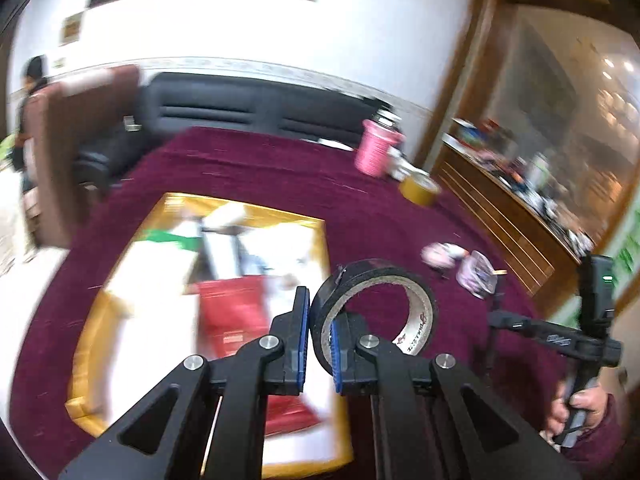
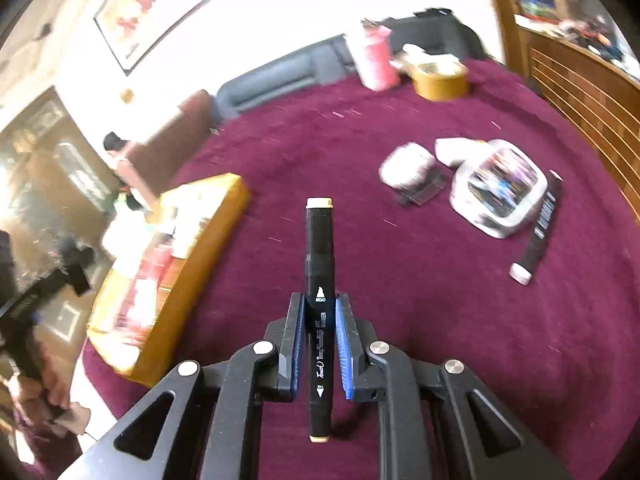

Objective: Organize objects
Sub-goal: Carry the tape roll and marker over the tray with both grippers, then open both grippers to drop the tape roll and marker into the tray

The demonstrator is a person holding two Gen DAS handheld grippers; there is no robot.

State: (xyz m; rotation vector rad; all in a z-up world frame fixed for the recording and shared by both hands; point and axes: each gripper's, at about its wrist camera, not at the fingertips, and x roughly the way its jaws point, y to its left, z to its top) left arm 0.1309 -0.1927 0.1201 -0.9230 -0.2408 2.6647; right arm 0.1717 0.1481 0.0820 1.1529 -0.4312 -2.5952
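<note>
My left gripper [image 1: 320, 340] is shut on the wall of a black tape roll [image 1: 384, 280], held above the right edge of a yellow box [image 1: 92, 344] filled with blurred packets. My right gripper [image 2: 320, 344] is shut on a black marker [image 2: 319, 264] with a pale yellow cap, pointing forward above the maroon tablecloth [image 2: 320, 152]. The yellow box also shows at the left in the right wrist view [image 2: 208, 236]. A second black marker [image 2: 538, 228] lies on the cloth at the right.
A pink cup [image 1: 374, 148] and a brown tape roll [image 1: 418, 190] stand at the table's far side. A white pouch [image 2: 500, 188] and a small white packet [image 2: 408, 168] lie on the cloth. A wooden counter [image 2: 580, 92] runs along the right. A black sofa [image 1: 248, 108] is behind.
</note>
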